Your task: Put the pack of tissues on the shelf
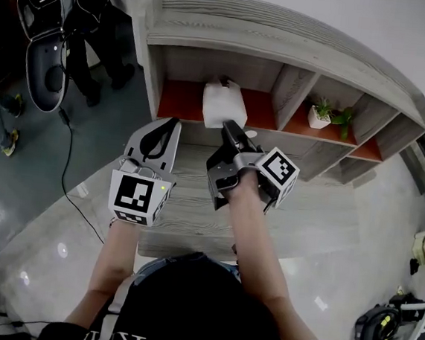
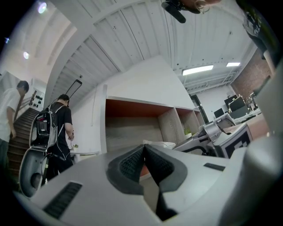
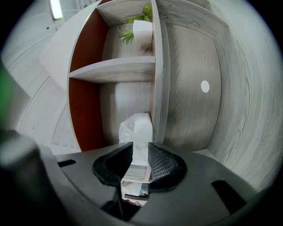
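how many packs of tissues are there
1. The pack of tissues is in the left compartment of the shelf, with its near end pinched between the right gripper's jaws. No other pack shows, though the compartments at the far right are partly hidden.

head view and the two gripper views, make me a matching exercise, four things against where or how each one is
1 pack of tissues
2 potted plant
3 left tool
4 right tool

a shut, nothing in it
b shut on the pack
c left bay of the shelf
d middle bay

Pairs: 1-c, 2-d, 3-a, 4-b
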